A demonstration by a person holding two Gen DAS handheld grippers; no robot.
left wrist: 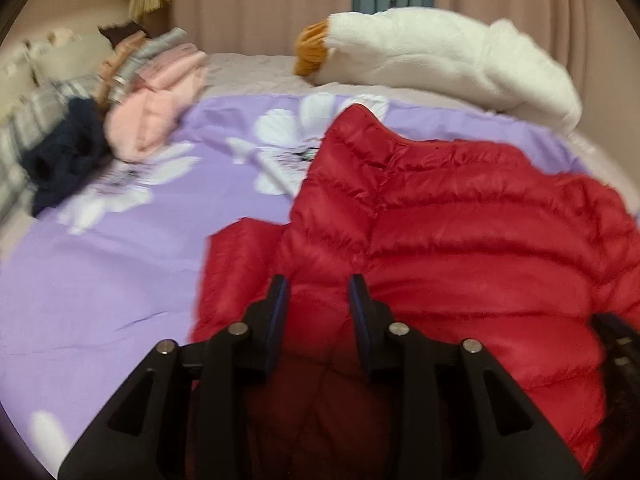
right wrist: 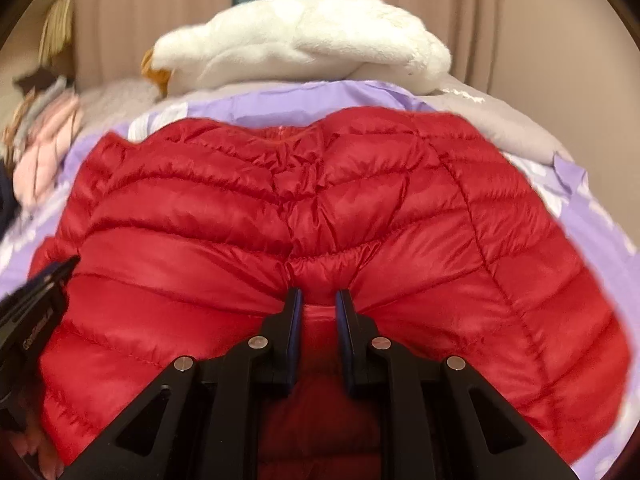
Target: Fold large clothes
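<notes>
**Red jacket gripped at its near edge**

Red puffer jacket (right wrist: pixel 320 208) lies spread on the lavender bed sheet (left wrist: pixel 120 272). Right tongs (right wrist: pixel 318 300) pinch bunched fabric, probably to carry a fold; left tongs (left wrist: pixel 318 288) stand apart over it.

We see a glossy red quilted jacket (left wrist: pixel 460 240) on a lilac sheet (left wrist: pixel 120 280) printed with white flowers. Behind it, a white plush toy (left wrist: pixel 440 56) has an orange beak; folded pink clothes (left wrist: pixel 156 100) adjoin a navy garment (left wrist: pixel 64 164).
</notes>
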